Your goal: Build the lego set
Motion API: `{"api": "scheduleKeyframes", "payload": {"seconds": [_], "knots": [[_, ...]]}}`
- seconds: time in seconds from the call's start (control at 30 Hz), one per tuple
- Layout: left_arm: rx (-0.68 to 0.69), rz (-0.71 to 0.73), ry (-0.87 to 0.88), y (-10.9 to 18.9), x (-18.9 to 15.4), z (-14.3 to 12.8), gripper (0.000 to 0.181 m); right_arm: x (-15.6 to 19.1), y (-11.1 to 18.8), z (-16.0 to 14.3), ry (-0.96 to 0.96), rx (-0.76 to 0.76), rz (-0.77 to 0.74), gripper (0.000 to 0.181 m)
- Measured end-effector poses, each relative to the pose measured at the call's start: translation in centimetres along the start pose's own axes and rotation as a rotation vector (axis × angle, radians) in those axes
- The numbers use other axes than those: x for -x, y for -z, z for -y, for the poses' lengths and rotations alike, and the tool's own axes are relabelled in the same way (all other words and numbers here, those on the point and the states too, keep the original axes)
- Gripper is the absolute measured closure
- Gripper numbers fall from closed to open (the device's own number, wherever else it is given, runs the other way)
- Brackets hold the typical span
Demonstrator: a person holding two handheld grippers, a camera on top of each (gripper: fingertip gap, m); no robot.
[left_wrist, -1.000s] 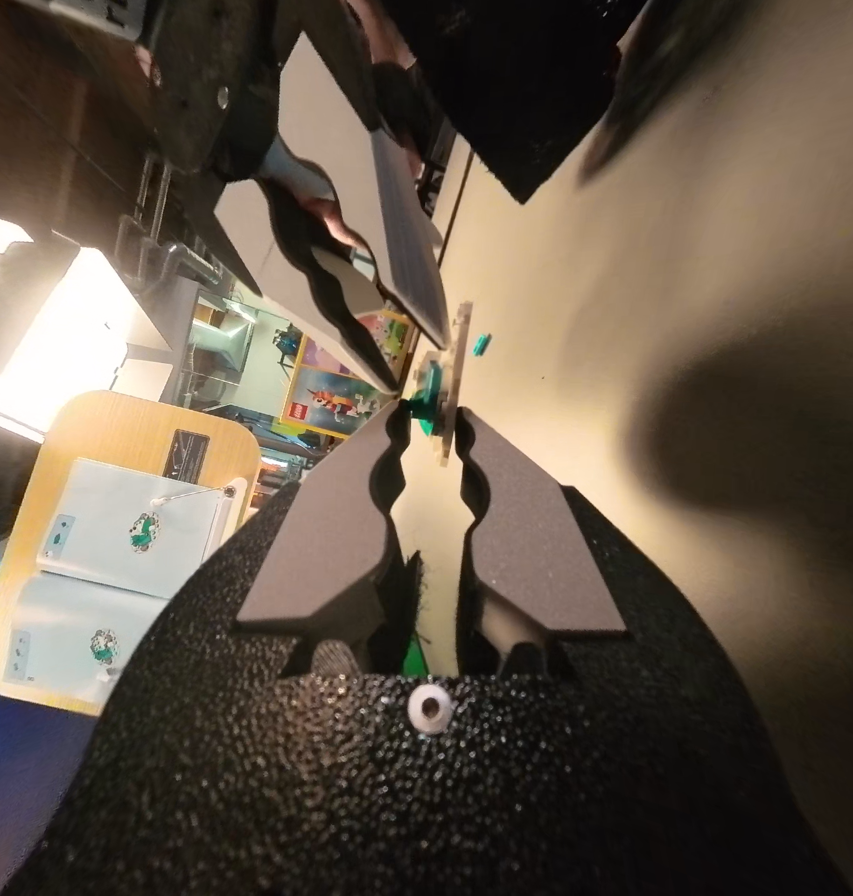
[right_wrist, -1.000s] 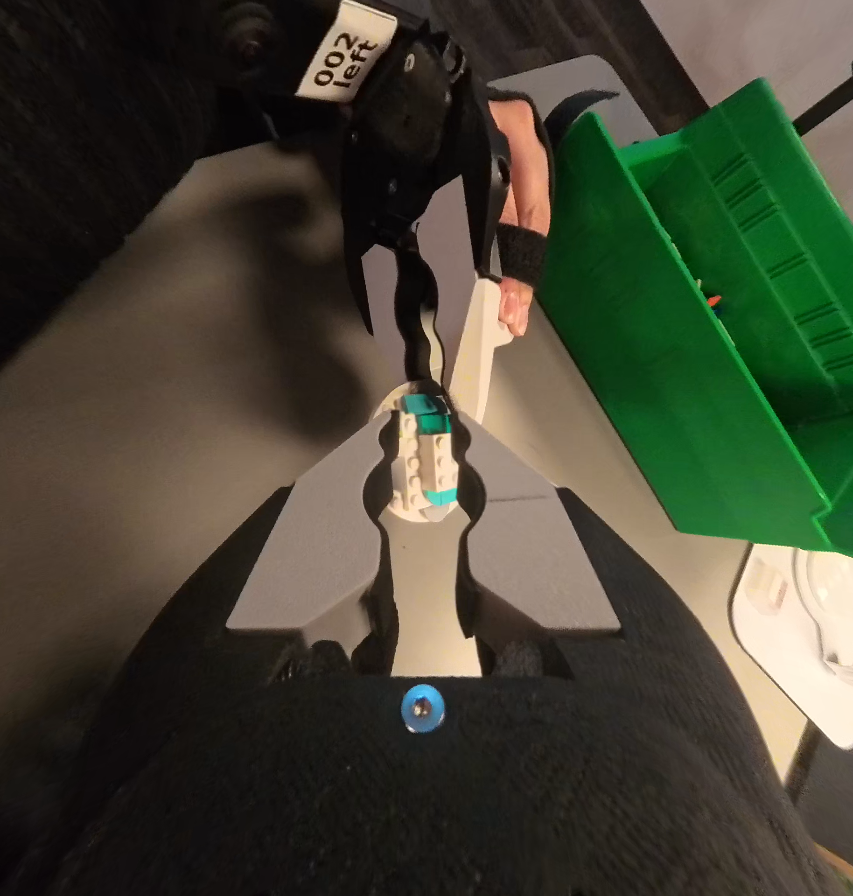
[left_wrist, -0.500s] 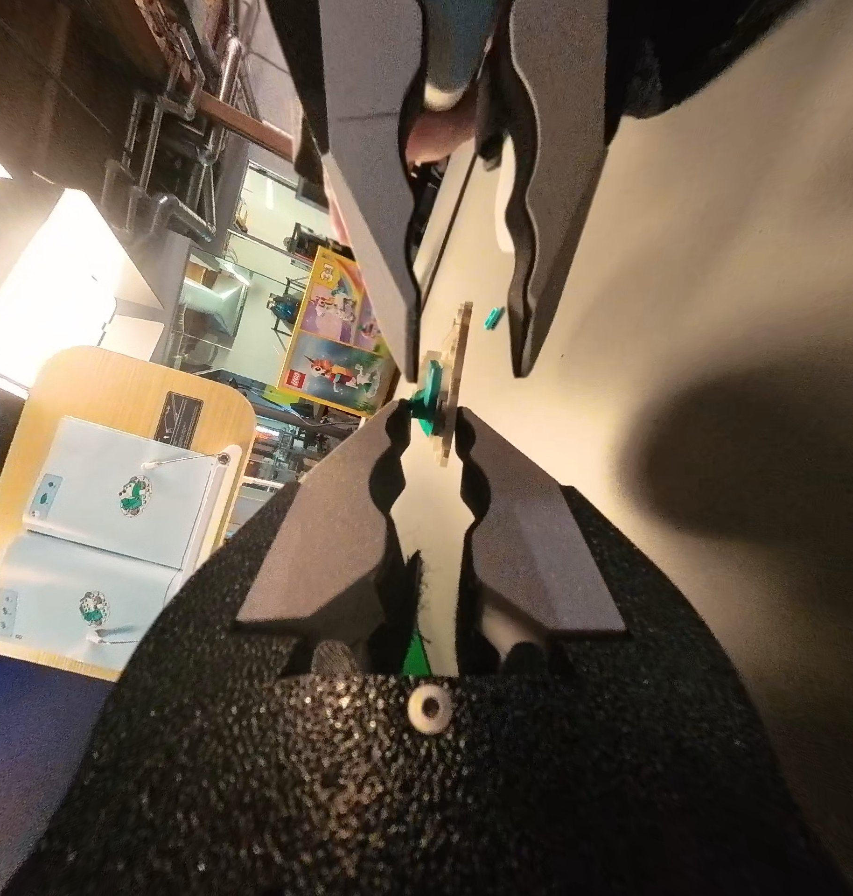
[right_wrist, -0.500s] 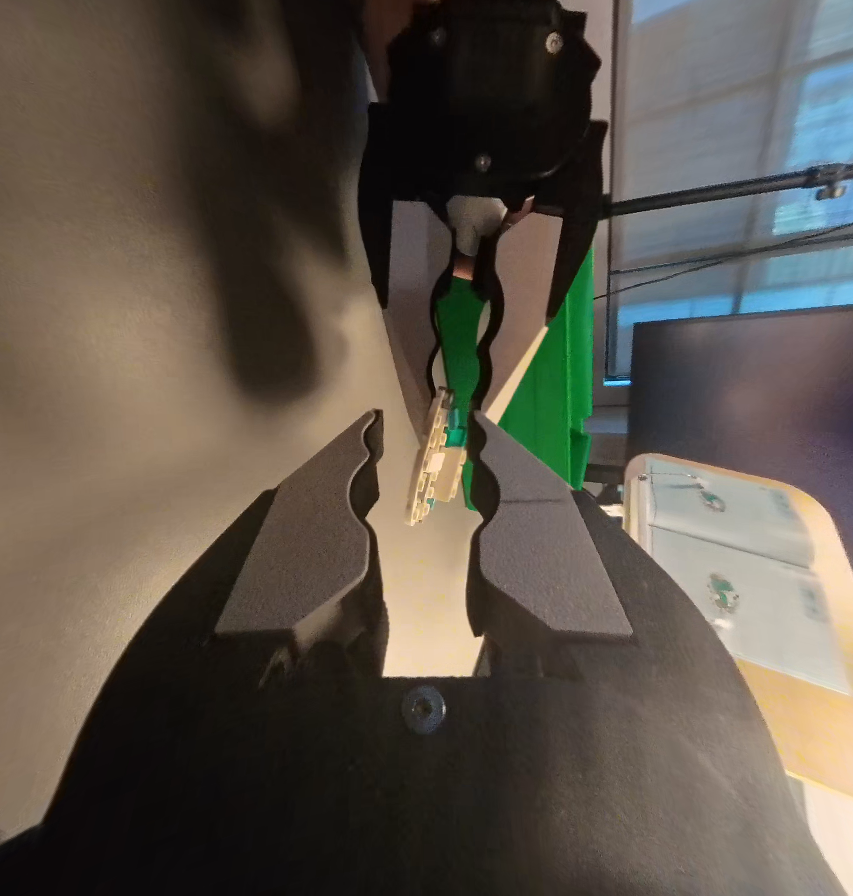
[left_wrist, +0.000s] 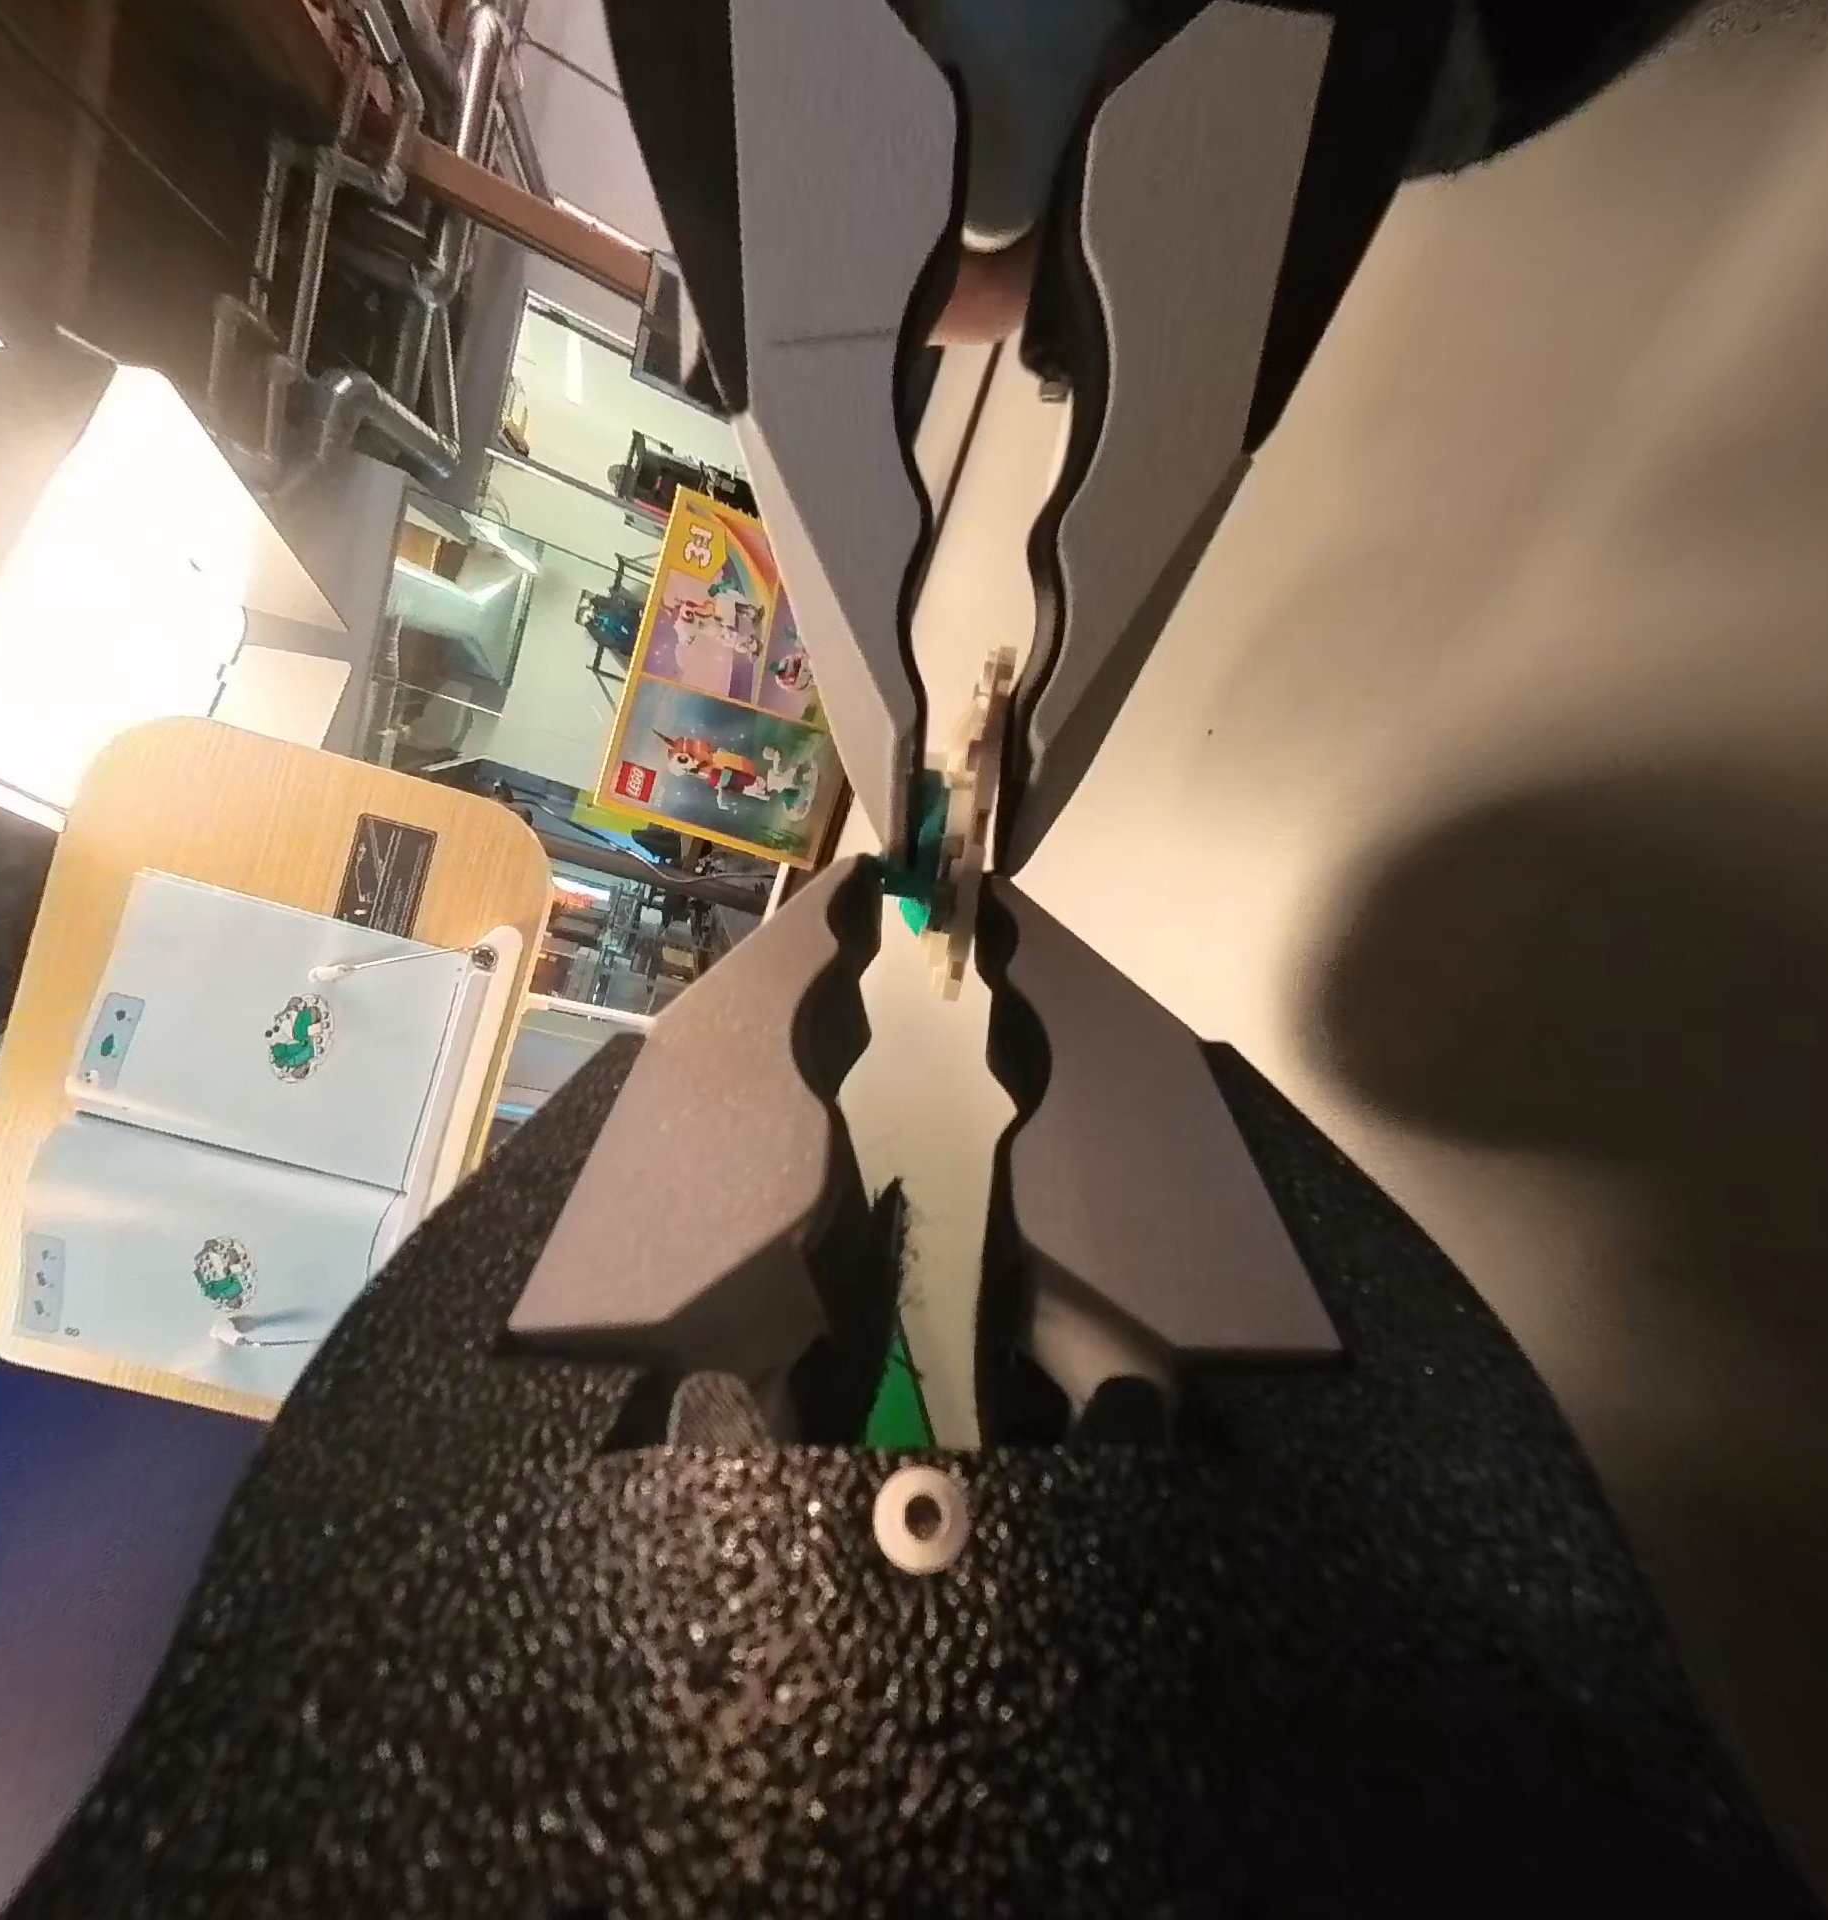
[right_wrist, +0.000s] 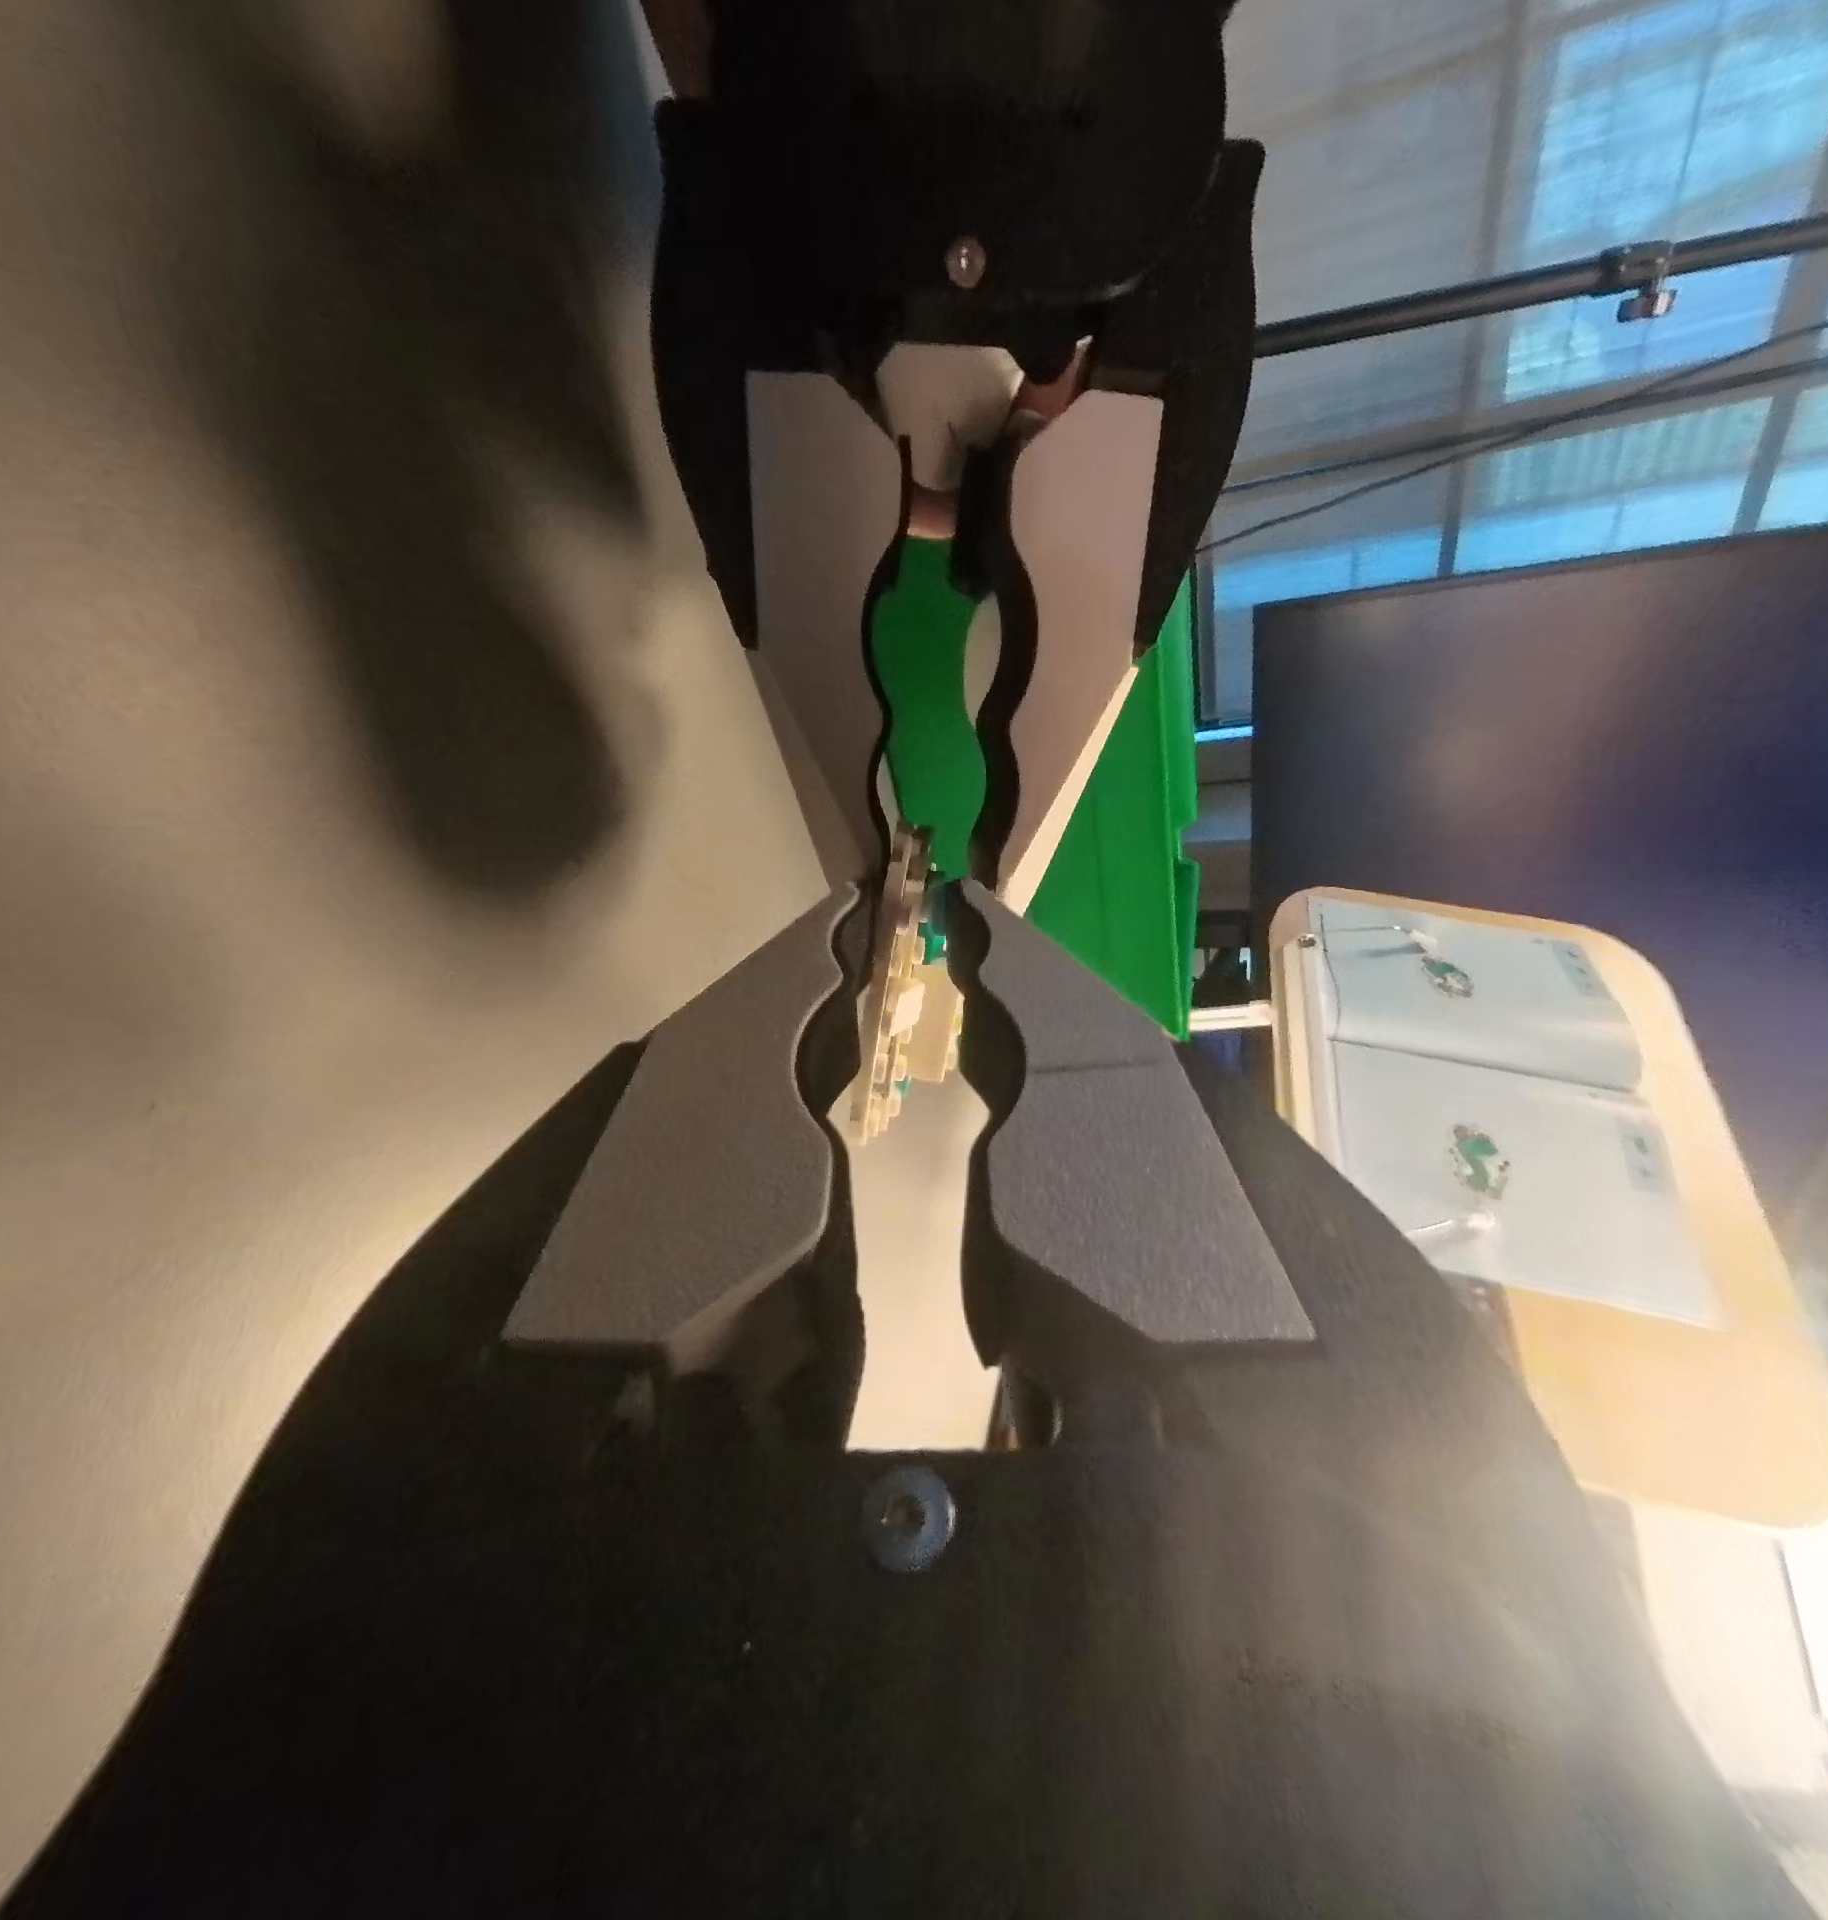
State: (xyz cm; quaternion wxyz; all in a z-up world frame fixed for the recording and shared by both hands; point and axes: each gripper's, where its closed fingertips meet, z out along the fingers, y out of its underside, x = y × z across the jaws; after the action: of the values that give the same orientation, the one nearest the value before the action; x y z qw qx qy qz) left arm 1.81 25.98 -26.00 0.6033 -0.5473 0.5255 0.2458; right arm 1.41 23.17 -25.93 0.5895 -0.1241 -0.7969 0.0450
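Two grippers meet tip to tip above a pale table [left_wrist: 1512, 520]. The left gripper [left_wrist: 925, 894] pinches a small white-and-teal lego assembly [left_wrist: 951, 831] at its fingertips, as it did a second ago. The right gripper [right_wrist: 915, 904], then spread and off to one side, has swung in opposite and now closes on the same assembly [right_wrist: 905, 997]. A green bin [right_wrist: 1128, 831] and an open instruction booklet [right_wrist: 1461, 1122] lie beyond.

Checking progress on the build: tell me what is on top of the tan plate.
On the tan plate sit white and teal bricks, seen edge-on. Both grippers' fingers cover parts of it, so how many bricks and their layout cannot be seen.
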Motion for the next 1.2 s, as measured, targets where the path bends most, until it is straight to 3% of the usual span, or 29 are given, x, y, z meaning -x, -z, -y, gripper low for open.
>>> {"api": "scheduleKeyframes", "payload": {"seconds": [0.37, 0.53, 0.63, 0.87, 1.1, 1.2], "knots": [[0.023, -0.027, -0.02, -0.2, -0.8, -0.2, 0.166, 0.7, 0.0, -0.2, -0.023, 0.027, 0.043, 0.175], [0.025, -0.024, 0.023, -0.3, -0.5, -0.4, 0.166, 0.4, 0.0, -0.4, -0.161, -0.046, -0.012, 0.172], [0.033, -0.027, 0.013, -0.3, -0.7, -0.8, 0.166, 0.7, 0.5, -1.5, -0.213, -0.022, -0.014, 0.142], [0.015, -0.026, 0.004, -0.2, -0.9, -0.4, 0.166, 1.0, 1.7, -1.8, -0.082, 0.025, -0.109, 0.174], [-0.018, -0.025, 0.011, 0.0, -1.0, 0.2, 0.166, 1.0, 2.2, -2.4, -0.132, 0.023, -0.108, 0.174], [0.01, 0.0, -0.039, 0.1, -0.8, -0.4, 0.166, 0.7, 3.2, -2.2, -0.221, -0.067, -0.093, 0.165]]}}
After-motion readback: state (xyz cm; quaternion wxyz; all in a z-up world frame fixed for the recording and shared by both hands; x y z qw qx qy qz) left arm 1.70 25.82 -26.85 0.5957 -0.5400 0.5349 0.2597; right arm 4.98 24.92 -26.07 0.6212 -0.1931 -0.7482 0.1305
